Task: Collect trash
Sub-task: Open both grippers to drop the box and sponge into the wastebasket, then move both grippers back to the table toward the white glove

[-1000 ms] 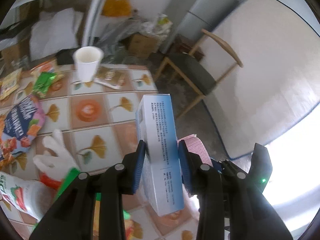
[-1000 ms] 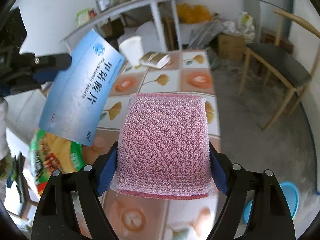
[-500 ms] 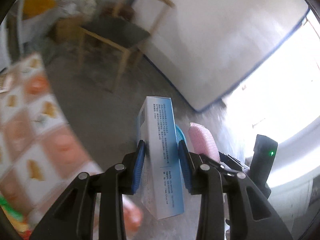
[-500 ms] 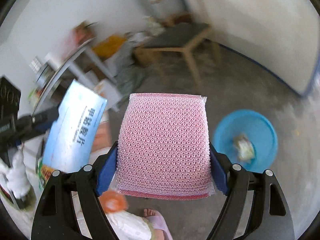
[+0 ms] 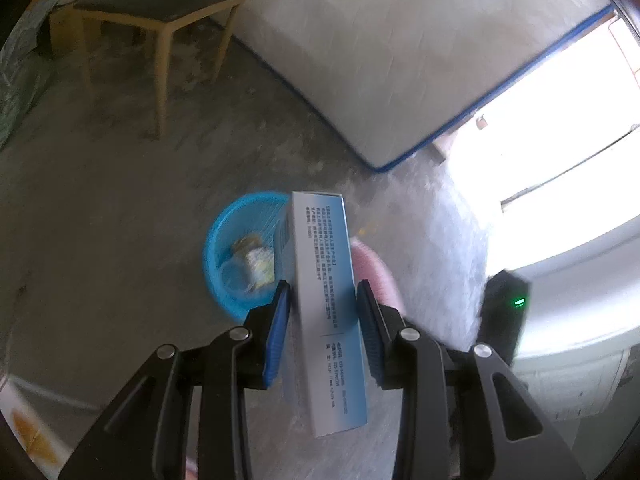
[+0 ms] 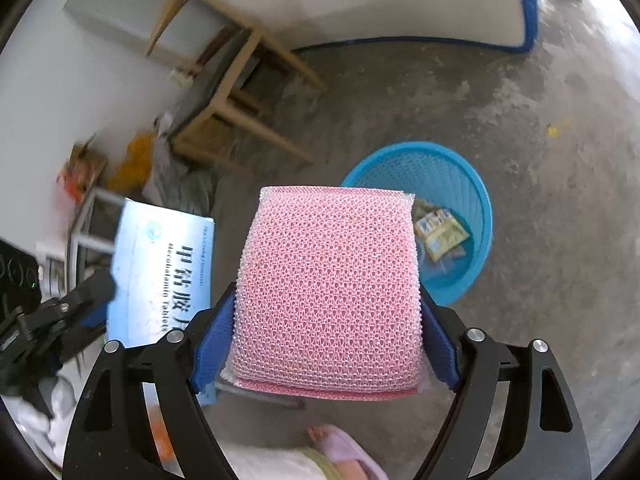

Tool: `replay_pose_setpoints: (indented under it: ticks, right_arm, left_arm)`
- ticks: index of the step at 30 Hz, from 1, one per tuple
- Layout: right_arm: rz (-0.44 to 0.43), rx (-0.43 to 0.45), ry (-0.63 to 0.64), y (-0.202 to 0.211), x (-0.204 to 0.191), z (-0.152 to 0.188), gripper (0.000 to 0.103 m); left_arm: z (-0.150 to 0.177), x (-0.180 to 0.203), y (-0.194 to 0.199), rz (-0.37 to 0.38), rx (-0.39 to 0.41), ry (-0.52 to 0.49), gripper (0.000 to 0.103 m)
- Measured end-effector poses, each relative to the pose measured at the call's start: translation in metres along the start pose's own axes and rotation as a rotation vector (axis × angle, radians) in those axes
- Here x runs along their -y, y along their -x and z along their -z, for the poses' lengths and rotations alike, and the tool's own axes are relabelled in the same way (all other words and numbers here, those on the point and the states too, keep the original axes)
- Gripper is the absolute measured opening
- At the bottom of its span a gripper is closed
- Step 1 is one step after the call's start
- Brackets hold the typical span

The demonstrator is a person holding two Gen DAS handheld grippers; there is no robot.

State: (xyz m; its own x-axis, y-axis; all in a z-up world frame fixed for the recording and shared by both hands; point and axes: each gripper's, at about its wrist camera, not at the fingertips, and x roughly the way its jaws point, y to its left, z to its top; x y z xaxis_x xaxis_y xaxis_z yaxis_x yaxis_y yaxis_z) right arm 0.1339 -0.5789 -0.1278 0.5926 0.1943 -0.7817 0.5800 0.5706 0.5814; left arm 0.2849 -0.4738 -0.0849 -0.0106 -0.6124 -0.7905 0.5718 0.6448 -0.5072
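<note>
My left gripper (image 5: 323, 326) has its jaws opening with the blue-and-white medicine box (image 5: 326, 312) between them; the blue pads look just off the box's narrow sides, though the blur leaves me unsure whether one is touching. The box stands on end, its long axis running away from me along the fingers, far end toward the blue basket (image 5: 224, 248) on the floor below. My right gripper (image 6: 326, 334) stands wide, its pads against both flanks of the pink mesh scrubbing sponge (image 6: 328, 292), which fills the gap; its broad face looks up at the camera and its long axis runs forward toward the basket (image 6: 476, 196).

A second ago both grippers were over the tiled tabletop with the paper cup and snack bags; now the views show bare concrete floor (image 6: 540, 120) and the basket with a few wrappers (image 6: 440, 232) inside. The left pads, clamped tight on the box then, have eased apart.

Farther out, a wooden chair (image 5: 160, 4) stands by a white panel edged in blue (image 5: 400, 60). A slippered foot (image 6: 340, 448) shows at the bottom of the right view.
</note>
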Motion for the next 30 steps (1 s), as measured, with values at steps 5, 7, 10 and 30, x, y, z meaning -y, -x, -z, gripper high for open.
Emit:
replay_pose_setpoints:
  ticks: [5, 7, 10, 30]
  right_arm:
    - [0.005, 0.009, -0.137, -0.035, 0.033, -0.021, 0.086]
    - [0.036, -0.003, -0.176, -0.046, 0.049, -0.018, 0.086]
    - [0.045, 0.007, -0.192, -0.047, 0.058, -0.010, 0.086]
    - [0.160, 0.160, 0.147, 0.026, -0.004, 0.054, 0.086]
  left_arm:
    - [-0.011, -0.018, -0.028, -0.006, 0.004, 0.084, 0.059]
    - [-0.004, -0.026, -0.029, 0.016, -0.018, 0.111, 0.060]
    - [0.005, -0.029, -0.021, 0.026, -0.025, 0.098, 0.060]
    - [0.115, -0.040, 0.170, -0.080, 0.420, -0.110, 0.067]
